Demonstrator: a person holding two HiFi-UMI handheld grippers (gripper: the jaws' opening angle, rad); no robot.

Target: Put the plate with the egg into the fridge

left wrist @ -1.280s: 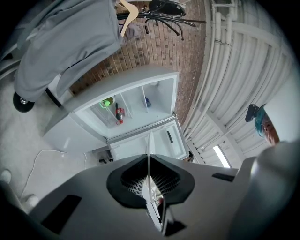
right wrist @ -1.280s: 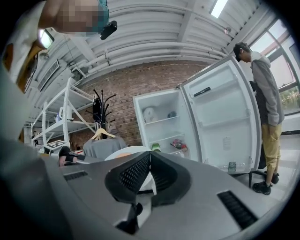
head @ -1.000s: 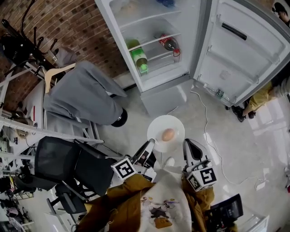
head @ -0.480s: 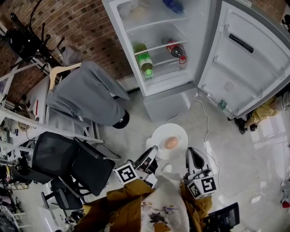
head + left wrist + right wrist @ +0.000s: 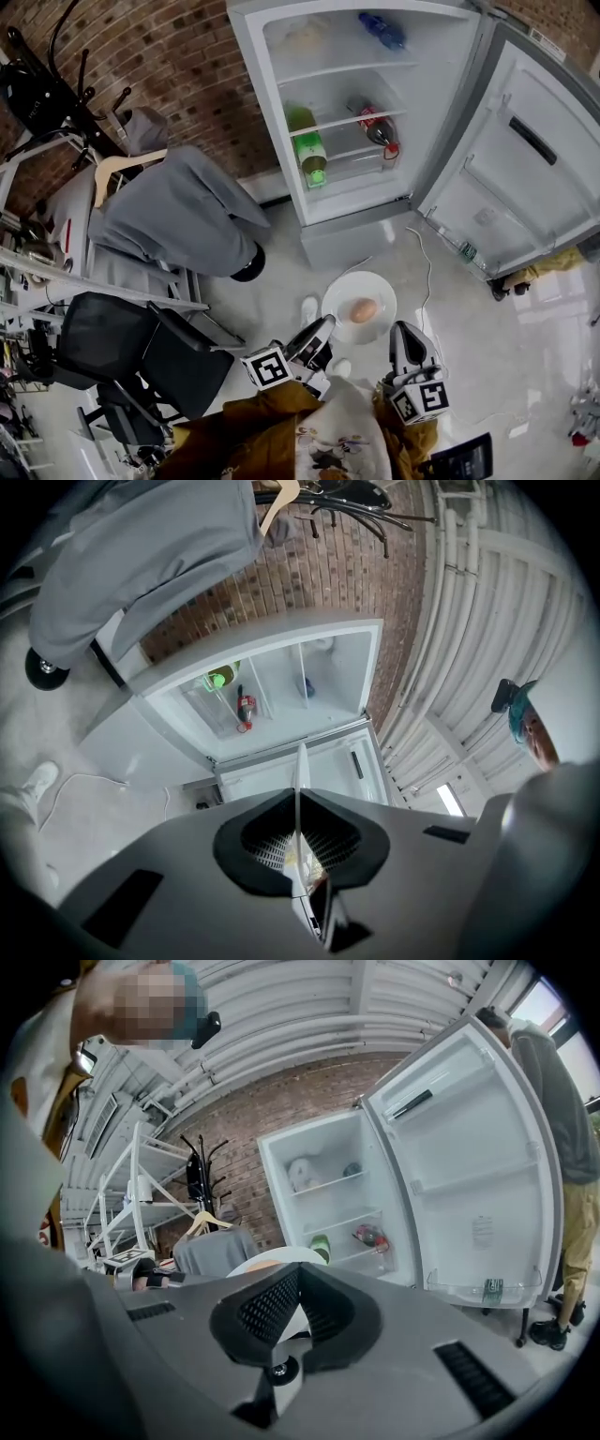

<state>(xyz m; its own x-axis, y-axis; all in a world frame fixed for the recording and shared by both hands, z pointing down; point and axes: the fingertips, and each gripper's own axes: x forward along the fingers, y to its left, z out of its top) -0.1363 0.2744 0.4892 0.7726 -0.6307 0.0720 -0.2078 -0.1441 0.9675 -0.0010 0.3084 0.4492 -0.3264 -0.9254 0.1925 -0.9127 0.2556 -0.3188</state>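
I carry the plate (image 5: 343, 293) over the floor, short of the open fridge (image 5: 356, 242). Left gripper (image 5: 327, 322) and right gripper (image 5: 399, 329) are each clamped on its rim. Risk: uneven hands tilt it, and the loose egg (image 5: 363, 310) rolls off.

Both grippers are out side by side ahead of the chest: left gripper (image 5: 326, 324) on the left rim of the plate (image 5: 343, 294), right gripper (image 5: 401, 330) on its right rim, each pair of jaws pinched tight on the edge. Mustard sleeves (image 5: 246, 417) sit tucked close behind, both tools held roughly level.
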